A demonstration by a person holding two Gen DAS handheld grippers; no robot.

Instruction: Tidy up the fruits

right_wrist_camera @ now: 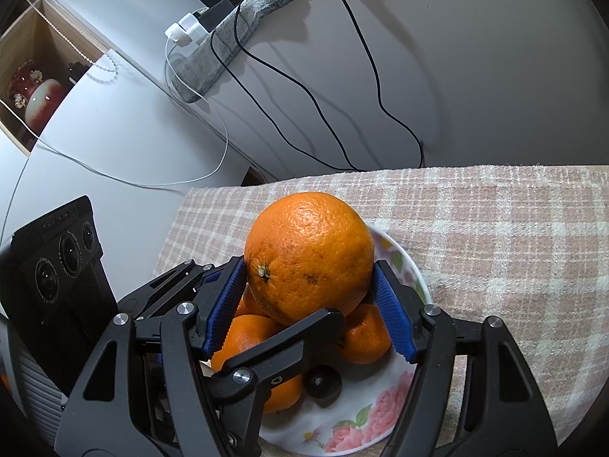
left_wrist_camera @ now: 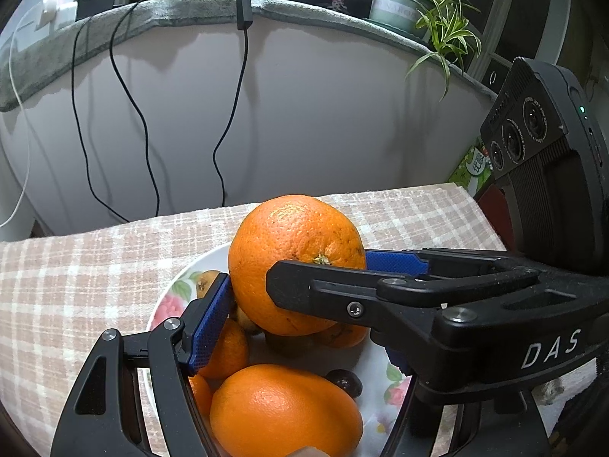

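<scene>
A big orange [left_wrist_camera: 295, 262] sits on top of a pile of smaller oranges [left_wrist_camera: 281, 411] in a white flowered plate [left_wrist_camera: 167, 304]. Both grippers meet at this orange. My left gripper [left_wrist_camera: 300, 289] has its blue pads against the orange's two sides. In the right wrist view my right gripper [right_wrist_camera: 310, 304] also has its blue pads on both sides of the big orange [right_wrist_camera: 309, 257], above the plate [right_wrist_camera: 365, 419]. The left gripper's finger [right_wrist_camera: 274, 350] crosses in front. A small dark fruit [right_wrist_camera: 323, 382] lies in the plate.
The plate stands on a table with a beige checked cloth [right_wrist_camera: 495, 247]. Behind it is a white wall [left_wrist_camera: 304, 114] with hanging black cables [left_wrist_camera: 133, 114]. A potted spider plant [left_wrist_camera: 411, 3] stands on a grey-covered ledge at back right. A white cabinet is at left.
</scene>
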